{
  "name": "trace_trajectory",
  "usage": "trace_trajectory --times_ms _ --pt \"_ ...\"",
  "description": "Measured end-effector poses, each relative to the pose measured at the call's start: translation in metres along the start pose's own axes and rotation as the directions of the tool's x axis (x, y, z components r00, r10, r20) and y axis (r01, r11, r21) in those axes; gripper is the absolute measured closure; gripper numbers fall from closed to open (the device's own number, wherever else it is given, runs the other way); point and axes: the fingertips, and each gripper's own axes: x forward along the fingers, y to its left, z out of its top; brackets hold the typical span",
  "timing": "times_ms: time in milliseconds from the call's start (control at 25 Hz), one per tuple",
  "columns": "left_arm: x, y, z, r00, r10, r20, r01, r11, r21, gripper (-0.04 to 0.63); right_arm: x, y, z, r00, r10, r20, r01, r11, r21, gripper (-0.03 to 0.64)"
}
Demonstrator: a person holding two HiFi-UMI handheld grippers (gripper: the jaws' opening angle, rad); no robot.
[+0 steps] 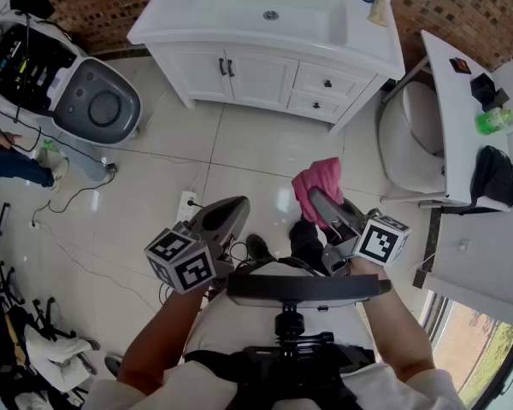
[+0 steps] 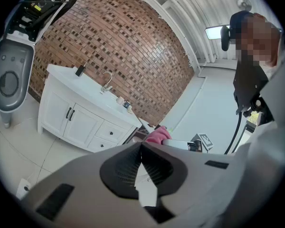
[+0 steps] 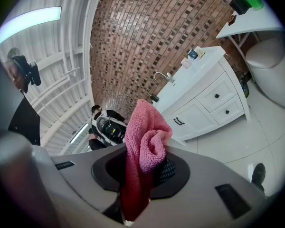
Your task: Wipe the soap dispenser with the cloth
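Observation:
My right gripper (image 1: 318, 198) is shut on a pink cloth (image 1: 320, 178), held over the tiled floor some way in front of the white vanity (image 1: 239, 32). In the right gripper view the cloth (image 3: 146, 139) bunches up out of the closed jaws of that gripper (image 3: 143, 167). My left gripper (image 1: 231, 209) is shut with nothing in it; its pads meet in the left gripper view (image 2: 141, 151). On the vanity top stand a small dark bottle (image 2: 80, 70) at the left, and mugs and a cream-coloured object (image 1: 379, 8) at the right. I cannot tell which is the soap dispenser.
A grey-and-white machine (image 1: 73, 79) stands at the left, with cables on the floor (image 1: 68, 199). A white chair (image 1: 415, 139) and a white table (image 1: 457, 126) with a green bottle (image 1: 494, 120) and black items are at the right. A person (image 1: 13, 162) stands at the left edge.

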Motion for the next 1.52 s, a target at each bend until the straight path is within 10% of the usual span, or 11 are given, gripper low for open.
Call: trace_trajectory --times_ms 640,1520 --pt "0.064 0.034 0.039 0.992 0.125 0.013 -0.125 0.991 -0.041 0.593 0.06 -0.047 0.065 0.991 0.041 -0.13 -0.04 0.999 0.009 0.505" --pt "0.166 0.084 0.16 0.913 0.369 0.176 -0.363 0.929 -0.066 0.572 0.16 -0.117 0.197 0.935 0.112 -0.336 -0.126 0.992 -0.019 0.505"
